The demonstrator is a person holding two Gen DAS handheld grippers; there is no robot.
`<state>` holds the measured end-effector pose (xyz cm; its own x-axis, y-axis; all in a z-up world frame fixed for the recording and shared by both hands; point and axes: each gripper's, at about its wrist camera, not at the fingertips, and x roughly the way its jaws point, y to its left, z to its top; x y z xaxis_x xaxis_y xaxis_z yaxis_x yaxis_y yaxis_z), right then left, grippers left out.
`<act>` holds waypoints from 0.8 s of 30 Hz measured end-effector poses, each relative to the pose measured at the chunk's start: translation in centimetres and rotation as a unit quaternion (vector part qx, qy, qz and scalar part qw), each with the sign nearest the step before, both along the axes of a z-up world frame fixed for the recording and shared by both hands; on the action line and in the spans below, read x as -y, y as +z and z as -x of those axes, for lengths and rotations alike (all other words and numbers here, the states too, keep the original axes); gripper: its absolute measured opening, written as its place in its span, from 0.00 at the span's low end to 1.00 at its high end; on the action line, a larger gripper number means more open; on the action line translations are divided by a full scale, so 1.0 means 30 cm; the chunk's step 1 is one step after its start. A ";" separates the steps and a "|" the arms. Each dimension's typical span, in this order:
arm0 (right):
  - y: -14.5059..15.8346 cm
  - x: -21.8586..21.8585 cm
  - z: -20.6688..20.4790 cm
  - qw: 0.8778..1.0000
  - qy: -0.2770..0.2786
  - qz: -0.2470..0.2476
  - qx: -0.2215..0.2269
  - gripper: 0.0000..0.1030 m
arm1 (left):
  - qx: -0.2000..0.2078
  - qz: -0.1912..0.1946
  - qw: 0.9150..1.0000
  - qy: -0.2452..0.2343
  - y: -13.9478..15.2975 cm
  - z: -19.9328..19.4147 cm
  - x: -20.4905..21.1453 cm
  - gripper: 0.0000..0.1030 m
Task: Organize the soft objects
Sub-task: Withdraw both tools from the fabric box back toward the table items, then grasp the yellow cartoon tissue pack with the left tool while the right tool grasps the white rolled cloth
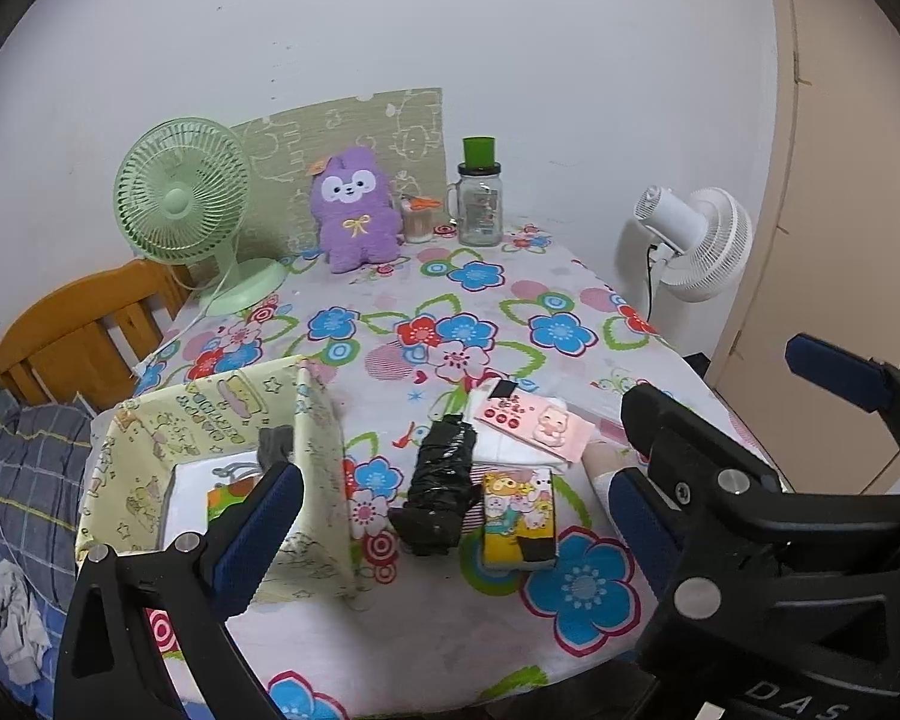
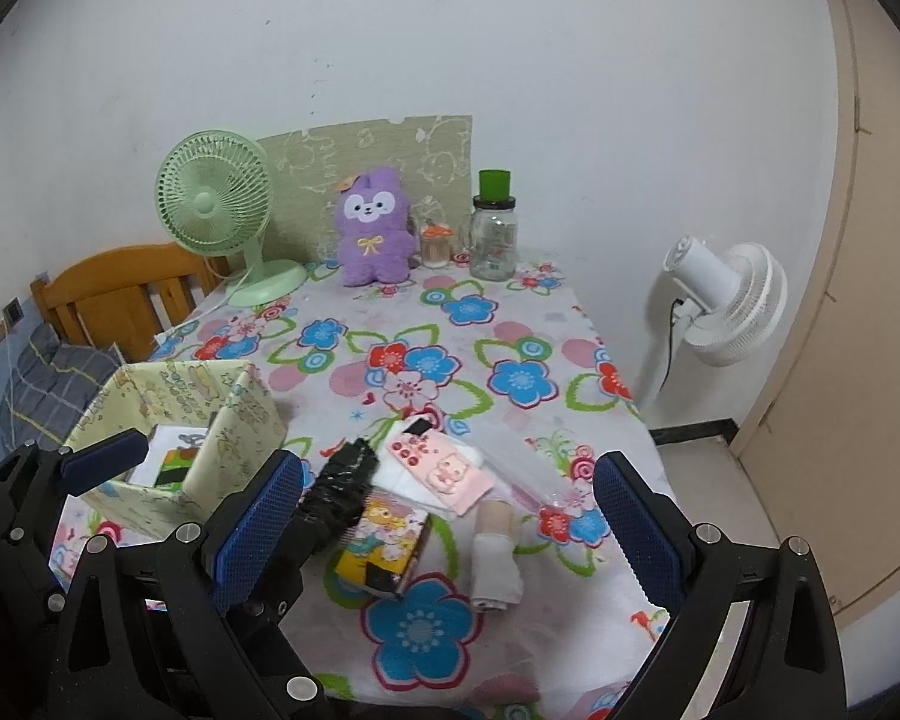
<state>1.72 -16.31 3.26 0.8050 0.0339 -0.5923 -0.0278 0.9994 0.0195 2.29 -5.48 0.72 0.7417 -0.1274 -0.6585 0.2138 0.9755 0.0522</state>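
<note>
A pale yellow fabric box (image 1: 318, 468) (image 2: 234, 420) stands at the table's front left with folded items inside (image 2: 171, 465). Right of it lie a black rolled bundle (image 1: 441, 483) (image 2: 339, 486), a yellow cartoon pack (image 1: 519, 519) (image 2: 384, 546), a pink and white folded pair (image 1: 534, 426) (image 2: 438, 465) and a beige and white sock roll (image 2: 498, 552). My left gripper (image 1: 450, 516) is open and empty above the bundle. My right gripper (image 2: 444, 528) is open and empty above the packs. A purple plush (image 1: 354, 210) (image 2: 375, 234) sits at the back.
A green fan (image 1: 183, 201) (image 2: 213, 204), a glass jar with green lid (image 1: 480, 198) (image 2: 494, 228) and a small cup (image 2: 436, 245) stand at the table's back. A white fan (image 2: 732, 300) stands right of the table. A wooden headboard (image 1: 84, 324) is left.
</note>
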 end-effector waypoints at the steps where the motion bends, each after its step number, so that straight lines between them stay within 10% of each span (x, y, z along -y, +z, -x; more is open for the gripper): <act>1: -0.005 0.005 0.002 1.000 -0.002 0.004 0.001 0.96 | 0.001 -0.001 1.000 -0.002 -0.005 0.000 0.009 1.00; 24: -0.210 0.082 -0.048 1.000 -0.005 0.019 -0.024 0.86 | -0.026 -0.014 0.999 -0.039 -0.203 -0.057 0.129 0.88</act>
